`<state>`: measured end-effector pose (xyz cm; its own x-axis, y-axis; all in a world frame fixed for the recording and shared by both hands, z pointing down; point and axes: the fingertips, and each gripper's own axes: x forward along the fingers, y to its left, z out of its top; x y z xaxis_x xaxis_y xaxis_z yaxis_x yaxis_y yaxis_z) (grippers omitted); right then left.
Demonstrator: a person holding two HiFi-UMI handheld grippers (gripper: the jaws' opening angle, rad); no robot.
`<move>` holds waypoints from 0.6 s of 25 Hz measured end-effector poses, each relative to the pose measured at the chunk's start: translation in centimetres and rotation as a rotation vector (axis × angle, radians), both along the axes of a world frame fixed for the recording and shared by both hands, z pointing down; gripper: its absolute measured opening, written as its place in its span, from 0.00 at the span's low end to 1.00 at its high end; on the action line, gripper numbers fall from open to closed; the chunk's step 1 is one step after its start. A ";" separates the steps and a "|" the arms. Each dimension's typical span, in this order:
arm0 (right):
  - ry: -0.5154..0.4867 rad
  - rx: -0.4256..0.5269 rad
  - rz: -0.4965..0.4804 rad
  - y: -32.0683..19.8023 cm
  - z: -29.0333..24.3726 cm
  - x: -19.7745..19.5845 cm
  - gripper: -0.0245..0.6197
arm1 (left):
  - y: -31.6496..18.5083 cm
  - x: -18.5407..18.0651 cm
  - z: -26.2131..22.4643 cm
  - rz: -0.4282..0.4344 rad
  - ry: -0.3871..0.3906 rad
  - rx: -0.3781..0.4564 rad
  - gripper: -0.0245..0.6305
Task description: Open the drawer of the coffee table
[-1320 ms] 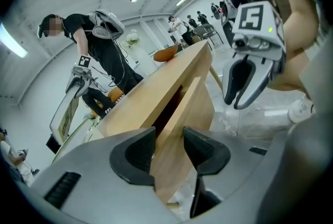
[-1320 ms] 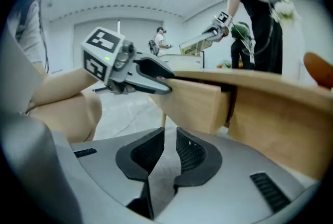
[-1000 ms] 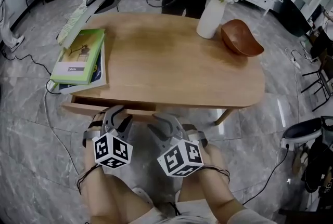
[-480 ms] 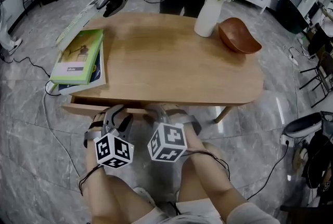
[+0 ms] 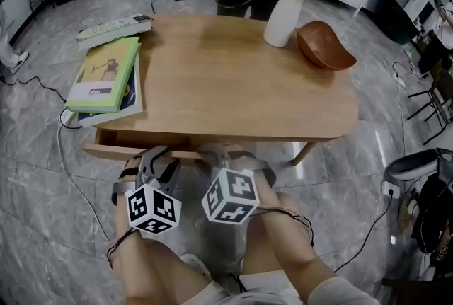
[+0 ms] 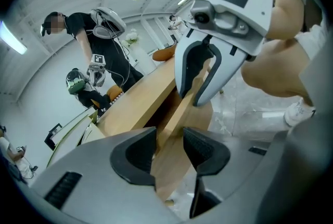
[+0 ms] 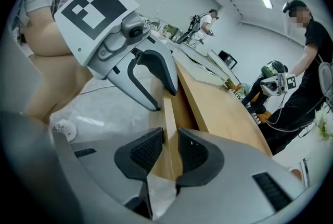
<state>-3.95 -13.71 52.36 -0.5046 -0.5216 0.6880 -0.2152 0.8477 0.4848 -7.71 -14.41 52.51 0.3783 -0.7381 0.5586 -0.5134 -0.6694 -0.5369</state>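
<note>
- The rounded, light wooden coffee-table worktop [image 5: 233, 84] carries books, a white vase and a brown bowl. None of them blocks the drawer.
- The shallow light-wood drawer [image 5: 113, 149] sits under the near edge of the worktop. It is out by only a narrow margin, so the opening step appears barely begun.
- The left tool [image 5: 157, 155] is clamped on the drawer's front board. The board fills the gap between its dark ribbed pads.
- The right tool [image 5: 230, 153] straddles the same board just beside the left tool. Its jaws have just been closing, and the pads now appear to bear on both faces.
- Next move: with both grips secure, pull both tools level and together toward the person so the drawer does not skew or bind.
</note>
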 end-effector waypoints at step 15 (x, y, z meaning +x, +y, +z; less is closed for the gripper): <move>-0.037 -0.035 0.003 2.4 0.4 -0.4 0.18 | 2.4 -0.5 0.6 0.003 -0.016 -0.054 0.28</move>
